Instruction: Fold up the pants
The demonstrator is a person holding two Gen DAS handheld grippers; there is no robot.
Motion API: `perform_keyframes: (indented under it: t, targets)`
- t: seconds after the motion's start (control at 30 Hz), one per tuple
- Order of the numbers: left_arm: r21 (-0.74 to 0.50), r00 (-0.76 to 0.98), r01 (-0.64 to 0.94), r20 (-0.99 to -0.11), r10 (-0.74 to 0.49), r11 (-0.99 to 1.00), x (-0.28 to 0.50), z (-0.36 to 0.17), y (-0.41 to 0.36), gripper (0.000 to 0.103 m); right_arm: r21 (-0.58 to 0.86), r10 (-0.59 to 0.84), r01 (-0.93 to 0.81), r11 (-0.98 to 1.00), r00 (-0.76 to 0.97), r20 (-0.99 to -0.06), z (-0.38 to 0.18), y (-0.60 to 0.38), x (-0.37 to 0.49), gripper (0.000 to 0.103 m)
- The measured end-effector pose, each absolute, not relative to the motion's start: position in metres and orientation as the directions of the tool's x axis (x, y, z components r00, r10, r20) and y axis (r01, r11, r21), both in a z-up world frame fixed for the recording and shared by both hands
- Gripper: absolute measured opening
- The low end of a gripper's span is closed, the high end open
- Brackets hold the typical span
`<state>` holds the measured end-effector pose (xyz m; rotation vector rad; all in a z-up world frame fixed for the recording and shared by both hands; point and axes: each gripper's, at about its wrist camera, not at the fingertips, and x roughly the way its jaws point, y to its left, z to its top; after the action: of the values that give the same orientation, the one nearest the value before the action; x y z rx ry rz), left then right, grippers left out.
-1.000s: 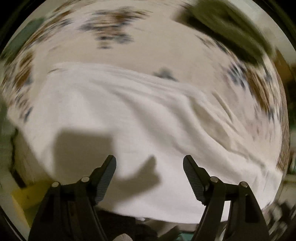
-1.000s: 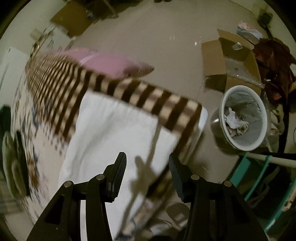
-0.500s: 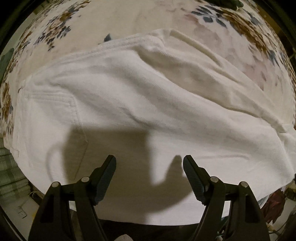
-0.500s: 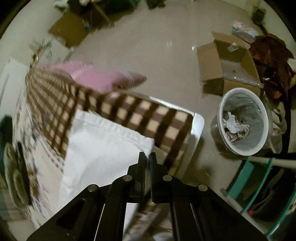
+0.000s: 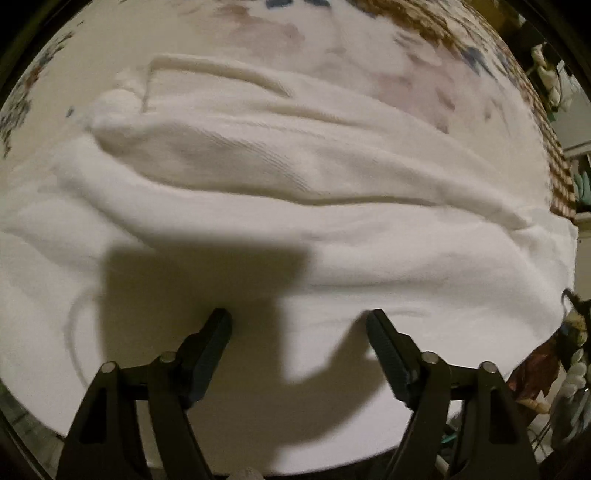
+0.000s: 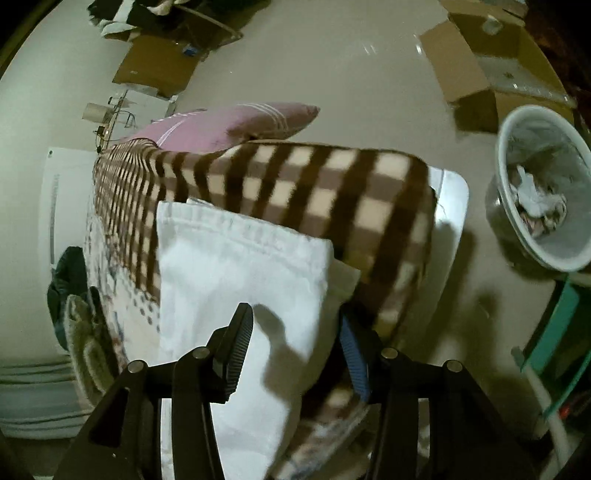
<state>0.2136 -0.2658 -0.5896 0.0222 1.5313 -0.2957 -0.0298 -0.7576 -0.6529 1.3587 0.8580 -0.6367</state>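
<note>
White pants [image 5: 295,221] spread across the floral bed sheet [image 5: 258,33], left tongs [image 5: 298,325] spread wide just above the cloth, holding nothing, right tongs [image 6: 295,328] parted over the hem [image 6: 240,229] beside the checked blanket [image 6: 332,184], wastebasket [image 6: 543,192] right of frame.

My left gripper [image 5: 298,325] at bottom centre of frame, jaws spread wide, nothing between them. White pants [image 5: 295,206] fill middle of frame, long folds running left to right, my shadow on near cloth. Floral bedspread [image 5: 258,33] along top. Brown checked blanket [image 5: 559,177] at right edge.
</note>
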Motion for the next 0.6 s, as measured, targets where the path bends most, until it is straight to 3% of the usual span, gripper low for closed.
perform_keyframes:
  t: [0.03, 0.07, 0.27, 0.43, 0.53, 0.57, 0.6]
  targets:
    - [-0.200, 0.006, 0.205, -0.979, -0.206, 0.958, 0.212, -0.590, -0.272, 0.101, 0.604, 0.086, 0.787, 0.125, 0.597, -0.797, -0.650, -0.756, -0.026, 0.051]
    - [-0.215, -0.003, 0.207, -0.976, -0.219, 0.954, 0.212, -0.592, -0.276, 0.103, 0.652, 0.092, 0.748, 0.126, 0.645, -0.758, -0.650, -0.756, -0.024, 0.051]
    - [-0.124, 0.011, 0.238, -0.991, -0.131, 0.963, 0.208, -0.601, -0.314, 0.103, 0.727, 0.141, 0.676, 0.121, 0.713, -0.687, -0.674, -0.764, -0.017, 0.051]
    - [-0.078, 0.024, 0.198, -0.996, -0.085, 0.977, 0.201, -0.602, -0.355, 0.103, 0.839, 0.219, 0.540, 0.068, 0.812, -0.541, -0.677, -0.765, -0.003, 0.052]
    - [-0.078, 0.024, 0.187, -0.996, -0.084, 0.979, 0.214, -0.602, -0.366, 0.103, 0.796, 0.254, 0.586, 0.149, 0.756, -0.604, -0.685, -0.759, 0.016, 0.052]
    - [-0.078, 0.025, 0.187, -0.996, -0.084, 0.979, 0.212, -0.601, -0.370, 0.103, 0.788, 0.258, 0.598, 0.149, 0.745, -0.615, -0.690, -0.758, 0.018, 0.049]
    - [-0.078, 0.025, 0.187, -0.996, -0.085, 0.979, 0.214, -0.603, -0.363, 0.103, 0.776, 0.244, 0.615, 0.143, 0.738, -0.630, -0.692, -0.759, 0.018, 0.034]
